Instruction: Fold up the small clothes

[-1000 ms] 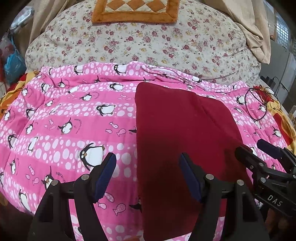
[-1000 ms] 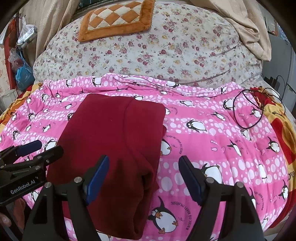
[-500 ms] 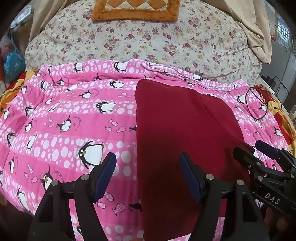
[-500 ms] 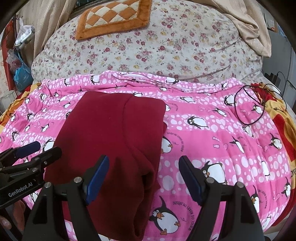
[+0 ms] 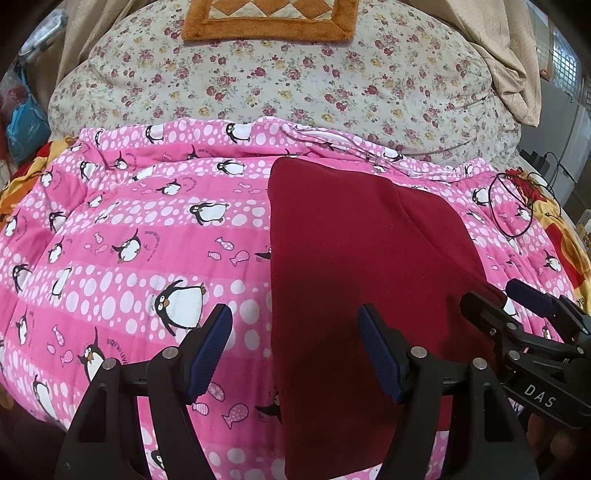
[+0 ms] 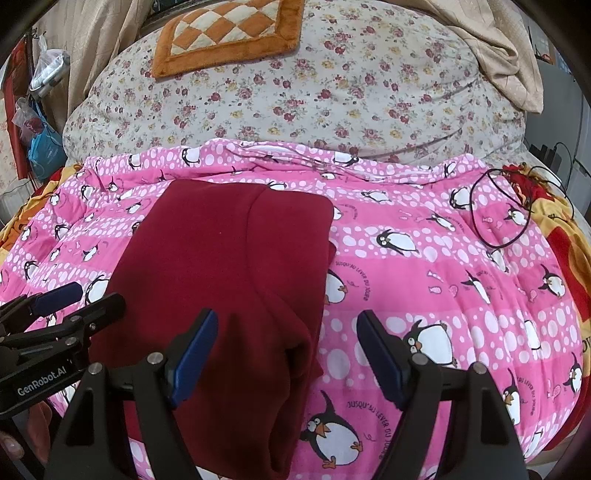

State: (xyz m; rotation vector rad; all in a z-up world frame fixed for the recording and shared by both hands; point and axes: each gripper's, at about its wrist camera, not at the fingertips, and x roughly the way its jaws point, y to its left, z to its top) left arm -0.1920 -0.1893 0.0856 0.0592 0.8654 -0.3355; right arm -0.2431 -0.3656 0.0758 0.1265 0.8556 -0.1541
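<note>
A dark red garment (image 5: 354, 266) lies folded in a long strip on the pink penguin blanket (image 5: 129, 236); it also shows in the right wrist view (image 6: 229, 266). My left gripper (image 5: 295, 332) is open and empty, hovering over the garment's near left edge. My right gripper (image 6: 286, 336) is open and empty, above the garment's near right edge, where a folded lump sits. Each gripper shows in the other's view, the right one at the right (image 5: 517, 306) and the left one at the left (image 6: 66, 306).
A floral duvet (image 6: 314, 92) is heaped behind the blanket, with an orange checked cushion (image 6: 229, 33) on top. A black cable loop (image 6: 506, 206) lies at the blanket's right edge. Beige cloth (image 6: 498, 48) hangs at the back right. Bags (image 6: 40, 147) hang at the left.
Both grippers have risen or drawn back a little, so the garment and blanket sit slightly lower in view. The garment has not moved. Both grippers stay open.
</note>
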